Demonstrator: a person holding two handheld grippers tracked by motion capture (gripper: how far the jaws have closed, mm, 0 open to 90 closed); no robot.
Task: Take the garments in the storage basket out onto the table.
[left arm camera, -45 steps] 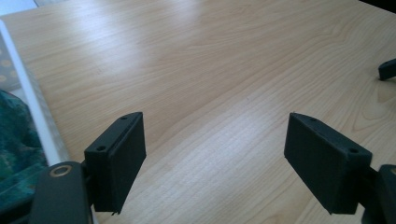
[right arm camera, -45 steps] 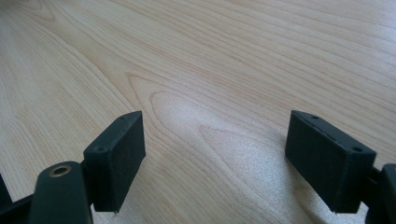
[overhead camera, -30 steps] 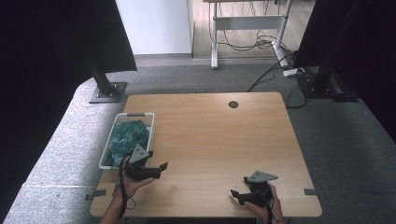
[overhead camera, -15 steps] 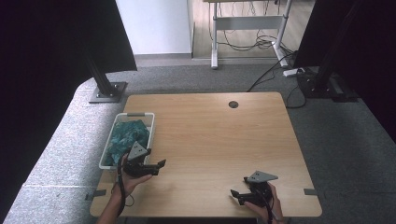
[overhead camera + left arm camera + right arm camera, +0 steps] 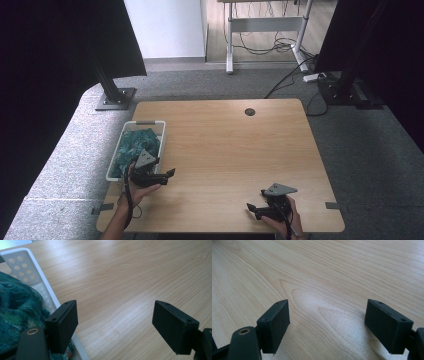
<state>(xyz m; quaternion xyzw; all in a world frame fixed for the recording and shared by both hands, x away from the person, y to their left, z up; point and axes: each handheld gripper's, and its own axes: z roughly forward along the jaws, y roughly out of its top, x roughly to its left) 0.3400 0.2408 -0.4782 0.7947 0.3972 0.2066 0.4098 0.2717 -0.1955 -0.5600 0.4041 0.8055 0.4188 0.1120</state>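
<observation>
1. While the left gripper (image 5: 167, 175) hangs in the lower left of the high view, its jaws stand wide and hold nothing.
2. The teal cloth (image 5: 135, 150) lies in the white basket (image 5: 145, 123), just left of that gripper, at the table's (image 5: 235, 145) left edge.
3. The right gripper (image 5: 251, 209), lower right, is also wide apart over bare wood, well away from the basket.

Grey carpet (image 5: 350, 145), white wall (image 5: 162, 27), black curtains (image 5: 55, 60).
</observation>
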